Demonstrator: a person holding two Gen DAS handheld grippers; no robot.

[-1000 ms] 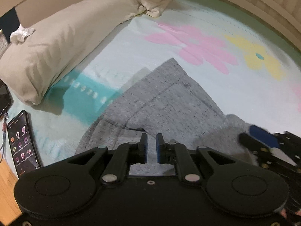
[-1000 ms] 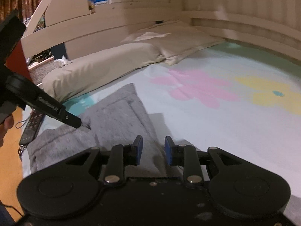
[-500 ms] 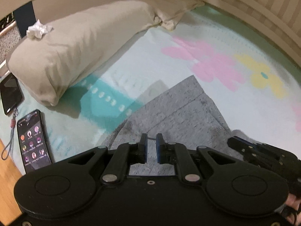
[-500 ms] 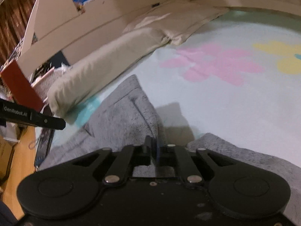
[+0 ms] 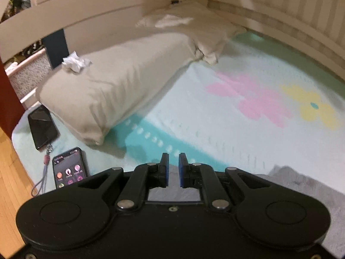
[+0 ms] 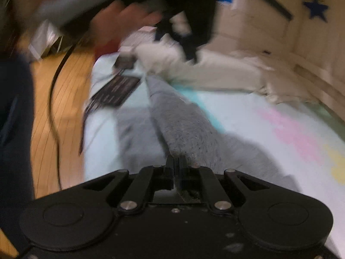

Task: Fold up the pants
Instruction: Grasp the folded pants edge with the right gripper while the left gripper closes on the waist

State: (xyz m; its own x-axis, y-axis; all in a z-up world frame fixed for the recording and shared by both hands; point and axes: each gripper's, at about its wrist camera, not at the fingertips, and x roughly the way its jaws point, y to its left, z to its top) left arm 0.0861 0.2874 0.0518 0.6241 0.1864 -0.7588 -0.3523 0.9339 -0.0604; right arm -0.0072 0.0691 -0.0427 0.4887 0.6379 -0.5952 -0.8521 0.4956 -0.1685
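The grey pants (image 6: 187,133) lie on the flowered bed cover (image 5: 226,116). In the right wrist view, which is blurred, my right gripper (image 6: 176,161) is shut on a fold of the pants, and the cloth runs away from the jaws as a raised ridge. In the left wrist view my left gripper (image 5: 173,168) has a small gap between its blue pads and nothing between them; it is held above the bed, and only an edge of the pants (image 5: 301,183) shows at the lower right. The left gripper also shows as a dark blur (image 6: 189,21) high in the right wrist view.
A long beige pillow (image 5: 120,82) lies across the head of the bed with a crumpled tissue (image 5: 74,63) on it. Two phones (image 5: 69,172) (image 5: 42,127) lie at the bed's left edge by the wooden floor (image 5: 10,172). The bed frame wall (image 5: 280,10) runs behind.
My left gripper has lifted off the pants and pulled back, its jaws slightly apart. My right gripper, shut on the cloth, has swung left and dragged a fold of the pants with it.
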